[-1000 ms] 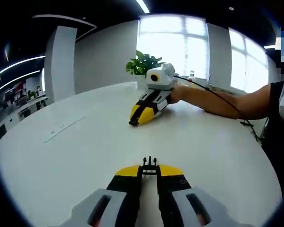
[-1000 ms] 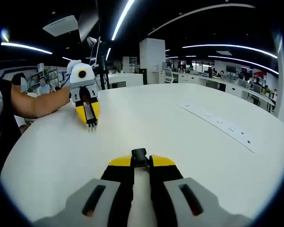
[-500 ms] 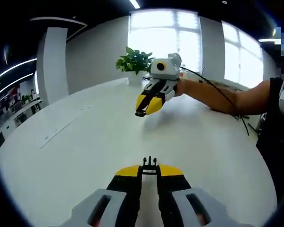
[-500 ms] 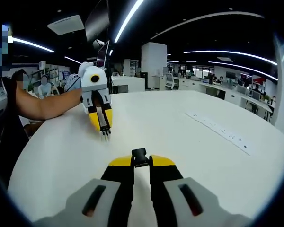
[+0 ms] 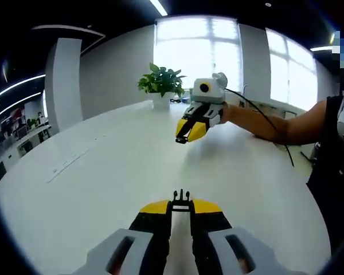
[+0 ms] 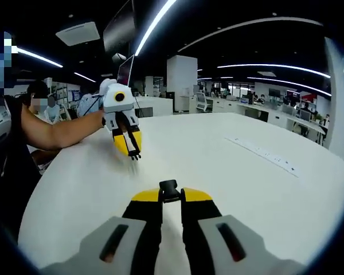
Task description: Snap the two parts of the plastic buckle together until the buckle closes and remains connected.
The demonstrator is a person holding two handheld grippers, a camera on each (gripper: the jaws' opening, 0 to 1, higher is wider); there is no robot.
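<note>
Above the white table (image 5: 103,172), the left gripper (image 5: 181,201) pinches the pronged buckle half (image 5: 181,197) at its tips; the right gripper (image 6: 169,192), pinching the socket half (image 6: 169,186), has lifted off the tabletop since a second ago. The potted plant (image 5: 160,83) stands behind it

White table (image 5: 103,189) bears a power strip (image 6: 264,153).

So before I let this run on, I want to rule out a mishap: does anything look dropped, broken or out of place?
Nothing stands out. The left gripper holds the pronged buckle part, the right gripper holds the socket part, both above the white table, apart and not yet joined.
</note>
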